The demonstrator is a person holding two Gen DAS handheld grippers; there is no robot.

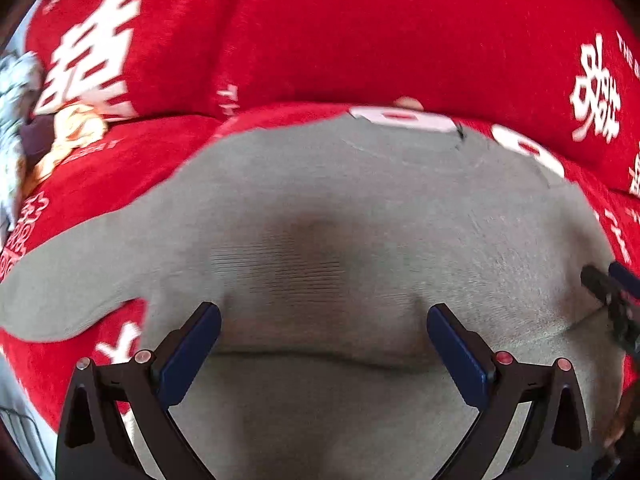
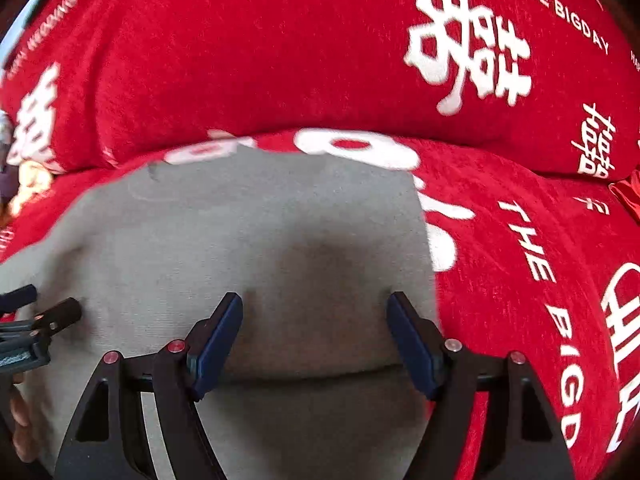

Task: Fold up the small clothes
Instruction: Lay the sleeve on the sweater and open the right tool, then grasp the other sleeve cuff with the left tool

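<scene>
A grey garment [image 1: 320, 208] lies spread on a red bedcover [image 1: 360, 32] printed with white characters. The left gripper [image 1: 324, 332] and right gripper [image 2: 315, 320] hover side by side over its near fold, both with fingers apart, likely ready to pinch that edge. Pillows rise behind.

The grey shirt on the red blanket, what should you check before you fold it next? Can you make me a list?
1. Left hand-held gripper open above the grey shirt: ok.
2. Right hand-held gripper open above the same shirt: ok.
3. Cloth between the fingers, ready to pinch: cannot tell; the fingers may only hover.
4. Shirt lying flat: not ok; a crease runs across it near the grippers.
5. Sleeve spread out to the side: ok.
6. Shirt all on the red blanket: cannot tell; its near edge is out of view.
</scene>
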